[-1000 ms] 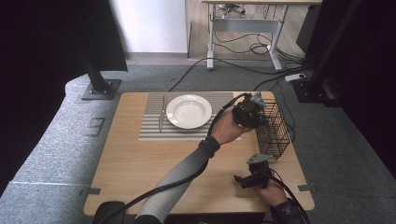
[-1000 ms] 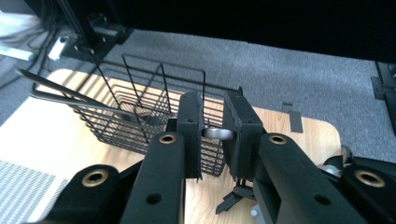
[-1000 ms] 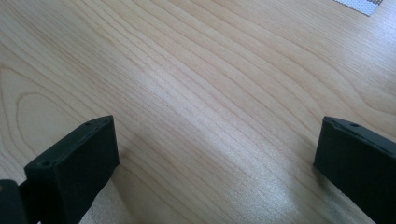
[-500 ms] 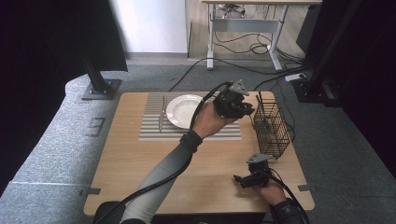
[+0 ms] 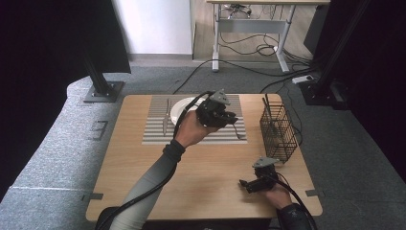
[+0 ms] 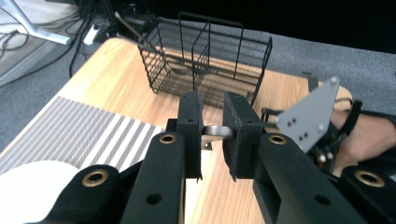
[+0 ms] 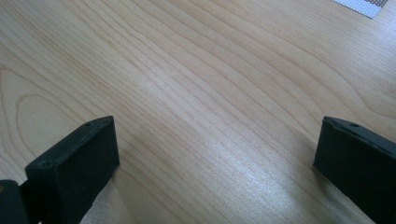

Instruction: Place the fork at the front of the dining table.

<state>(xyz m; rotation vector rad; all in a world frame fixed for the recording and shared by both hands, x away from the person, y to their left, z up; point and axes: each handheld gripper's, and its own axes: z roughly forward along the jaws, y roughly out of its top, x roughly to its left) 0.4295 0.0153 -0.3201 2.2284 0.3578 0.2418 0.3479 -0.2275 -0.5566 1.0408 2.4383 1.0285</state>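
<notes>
Presently we hold the left gripper (image 5: 229, 117) above the striped mat (image 5: 155, 129), its jaws clamped on a spoon (image 6: 218, 131) whose metal end shows between them and whose other end juts out in the high view. Our right gripper (image 5: 245, 183) rests low on the table (image 5: 119, 167), jaws wide apart, nothing between them. Behind: plate (image 5: 178, 109), fork (image 5: 165, 117), wire basket (image 5: 277, 132).

Wood table (image 5: 143, 182) w/ striped mat (image 5: 155, 134), wire basket (image 5: 279, 132)
</notes>
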